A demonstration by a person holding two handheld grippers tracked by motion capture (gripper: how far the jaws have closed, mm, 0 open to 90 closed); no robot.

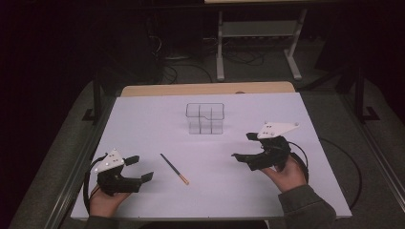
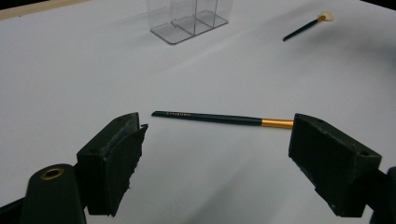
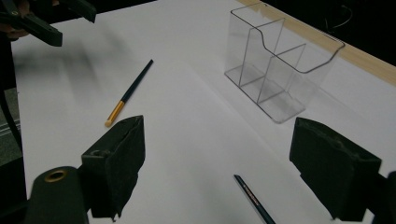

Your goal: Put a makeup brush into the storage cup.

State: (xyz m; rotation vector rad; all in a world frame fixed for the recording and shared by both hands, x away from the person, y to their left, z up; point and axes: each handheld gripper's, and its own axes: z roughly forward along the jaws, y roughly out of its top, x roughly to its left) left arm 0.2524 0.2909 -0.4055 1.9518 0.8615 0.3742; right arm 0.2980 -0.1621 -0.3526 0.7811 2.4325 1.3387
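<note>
Nearest in the high view: two hands at the near edge of the white table (image 1: 143, 119), each holding a gripper. Left gripper (image 1: 142, 168) low at the left, jaws spread wide, nothing between them. Right gripper (image 1: 242, 146) at the right, jaws likewise apart and empty. Between the two, a dark brush (image 1: 174, 169) with a gold band, flat on the table, slanting from upper left to lower right, apart from both grippers. Farther back, near the middle, a clear compartmented organizer (image 1: 205, 118), upright. Left gripper view: black jaws rising at either side, gaping, with the dark brush (image 2: 219, 119) lying crosswise just beyond them, its gold band close beside the jaw at the right; organizer (image 2: 189, 21) at the top, and a second brush (image 2: 306, 27) with a pale fan tip at upper right. Right gripper view: jaws wide and holding nothing; tip of a dark handle (image 3: 254, 198) on the table between them, the gold-banded brush (image 3: 128, 93) off to the left, organizer (image 3: 280, 60) ahead with empty compartments, left gripper (image 3: 55, 18) in the top left corner.
</note>
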